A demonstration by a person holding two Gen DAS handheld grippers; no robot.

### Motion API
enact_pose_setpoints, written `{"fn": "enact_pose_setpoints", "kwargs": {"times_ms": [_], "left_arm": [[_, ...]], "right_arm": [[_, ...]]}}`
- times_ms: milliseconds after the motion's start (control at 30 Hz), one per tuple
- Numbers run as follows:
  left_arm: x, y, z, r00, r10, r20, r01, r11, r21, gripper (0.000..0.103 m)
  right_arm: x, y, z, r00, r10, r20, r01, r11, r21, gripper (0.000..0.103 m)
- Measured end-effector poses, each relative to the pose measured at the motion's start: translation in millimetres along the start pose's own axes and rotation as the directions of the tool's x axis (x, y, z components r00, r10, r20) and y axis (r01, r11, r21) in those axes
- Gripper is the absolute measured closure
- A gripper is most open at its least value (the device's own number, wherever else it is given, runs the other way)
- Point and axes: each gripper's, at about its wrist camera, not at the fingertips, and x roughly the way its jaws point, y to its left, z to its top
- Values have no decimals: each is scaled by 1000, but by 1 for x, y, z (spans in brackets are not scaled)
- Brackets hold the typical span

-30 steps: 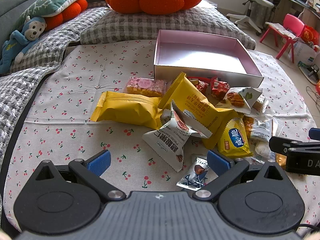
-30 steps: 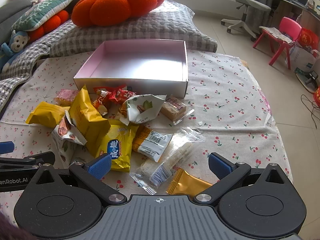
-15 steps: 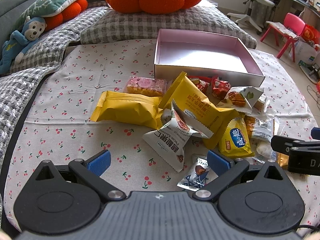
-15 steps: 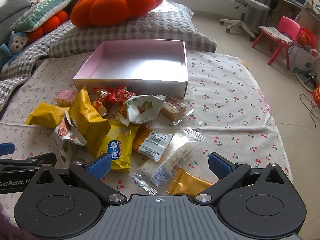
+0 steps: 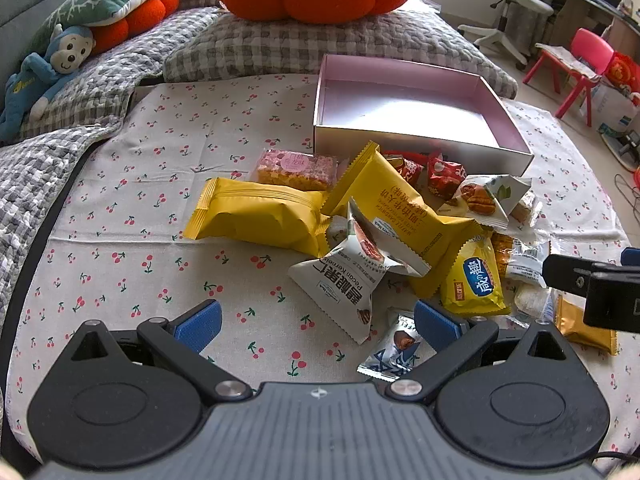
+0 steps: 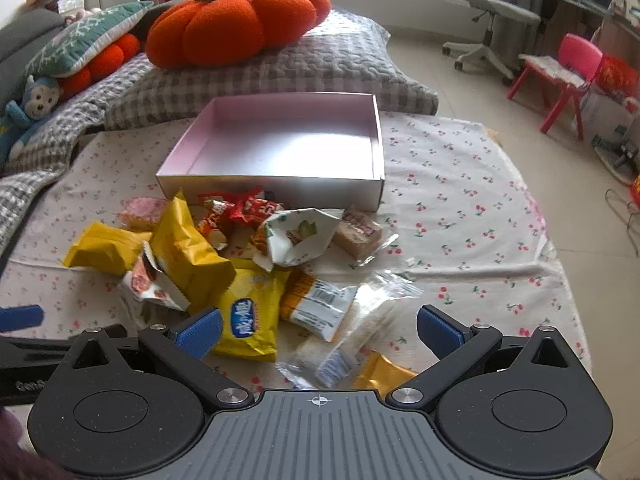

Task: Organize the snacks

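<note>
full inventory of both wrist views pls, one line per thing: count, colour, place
shallow cardboard box: 1, pink inside, silver outside, empty, behind the pile
wrapped snacks: a heap, mostly yellow, red, white and clear, on the cloth before the box
cherry-print cloth: 1, white, over the surface
pumpkin-shaped cushion: 1, orange, on the pillow
checked pillow: 1, grey, behind the box
monkey plush toy: 1, blue, far left
small plastic chair: 1, red, right
office chair: 1, grey, back right
left gripper: open, empty
right gripper: open, empty
</note>
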Motion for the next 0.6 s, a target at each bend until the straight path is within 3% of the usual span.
{"fn": "enact_pose_setpoints", "kwargs": {"times_ms": [167, 333, 467, 600], "left_arm": [[-3, 1, 0, 1000, -10, 8, 10, 1000, 5, 1], [-5, 6, 5, 1000, -25, 13, 25, 1000, 2, 1], [-2, 9, 8, 996, -87, 13, 87, 996, 29, 1], [-1, 7, 10, 995, -99, 31, 97, 993, 65, 1]], "right_arm": [[-1, 4, 2, 999, -21, 31, 21, 1000, -22, 0], [-1, 14, -1, 992, -89, 93, 99, 988, -116, 0], [5, 13, 4, 996, -84, 15, 85, 987, -136, 0], [9, 5, 7, 999, -41, -20, 38, 994, -100, 0]]}}
